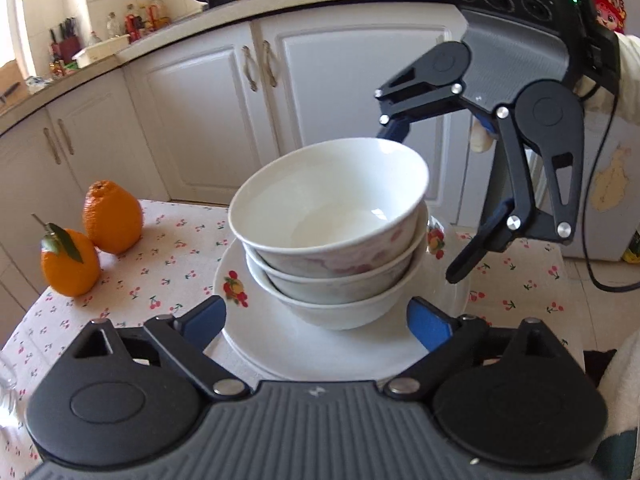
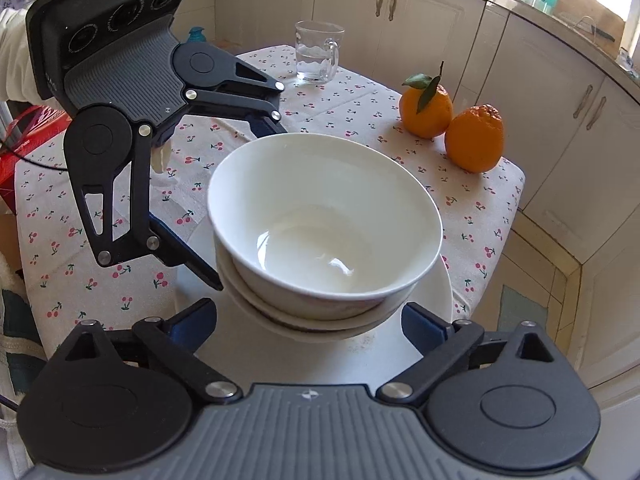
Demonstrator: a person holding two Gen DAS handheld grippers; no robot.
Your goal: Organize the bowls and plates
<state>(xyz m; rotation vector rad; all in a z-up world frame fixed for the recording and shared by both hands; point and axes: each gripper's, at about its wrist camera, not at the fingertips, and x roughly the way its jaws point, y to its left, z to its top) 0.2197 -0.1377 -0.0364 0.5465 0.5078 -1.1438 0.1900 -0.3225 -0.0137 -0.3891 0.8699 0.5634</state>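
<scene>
Three white bowls (image 1: 328,220) sit nested in a stack on a white plate (image 1: 280,344) with a fruit print, on the cherry-print tablecloth (image 1: 168,256). My left gripper (image 1: 316,320) is open, its blue-padded fingers on either side of the lowest bowl, above the plate's near rim. My right gripper (image 1: 424,200) is open on the far side of the stack, one finger behind the top bowl's rim. In the right wrist view the bowl stack (image 2: 324,220) lies between my right gripper's (image 2: 310,326) open fingers, with the left gripper (image 2: 240,200) opposite.
Two oranges (image 1: 92,236) stand on the table left of the plate; they also show in the right wrist view (image 2: 452,120). A glass mug (image 2: 316,54) with water stands at the table's far side. White kitchen cabinets (image 1: 224,92) surround the table.
</scene>
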